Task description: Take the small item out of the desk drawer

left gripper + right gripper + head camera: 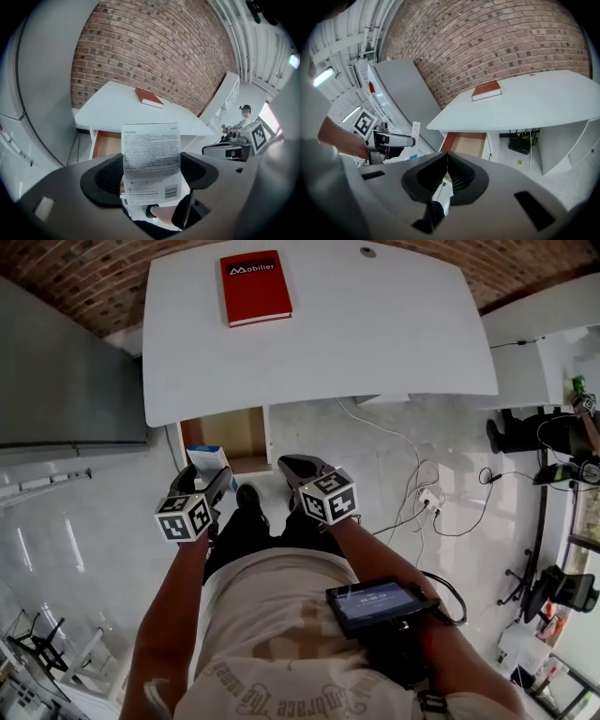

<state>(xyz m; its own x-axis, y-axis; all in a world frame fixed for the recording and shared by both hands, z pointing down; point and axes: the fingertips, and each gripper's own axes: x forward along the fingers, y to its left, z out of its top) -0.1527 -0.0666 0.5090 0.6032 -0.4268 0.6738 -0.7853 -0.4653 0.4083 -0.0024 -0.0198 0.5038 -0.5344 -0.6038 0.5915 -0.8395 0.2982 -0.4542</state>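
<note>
The left claw (214,482) pinches a small box (208,460), white with a blue edge. In the left gripper view the box (151,154) stands upright between the two pads, its printed back facing the camera, and the jaws press on its two sides. The box is out of the drawer (230,432) and is held in the air just in front of the open drawer front, below the edge of the white counter (375,324).

The drawer stands pulled out under the counter's left end, and the part of its brown inside that shows is bare. The right claw (298,470) hangs beside the left one with its jaws pressed together on nothing, as the right gripper view shows (446,173). A red book (255,287) lies on the counter near the far edge, well apart from both claws.

The taking-out step looks done, with the item clear of the drawer. What is likely left is to set the box down, and the bare counter top is the handy place for that. This calls for raising the left claw above the counter's edge without knocking the box against it. The free right claw could then push the drawer shut.
</note>
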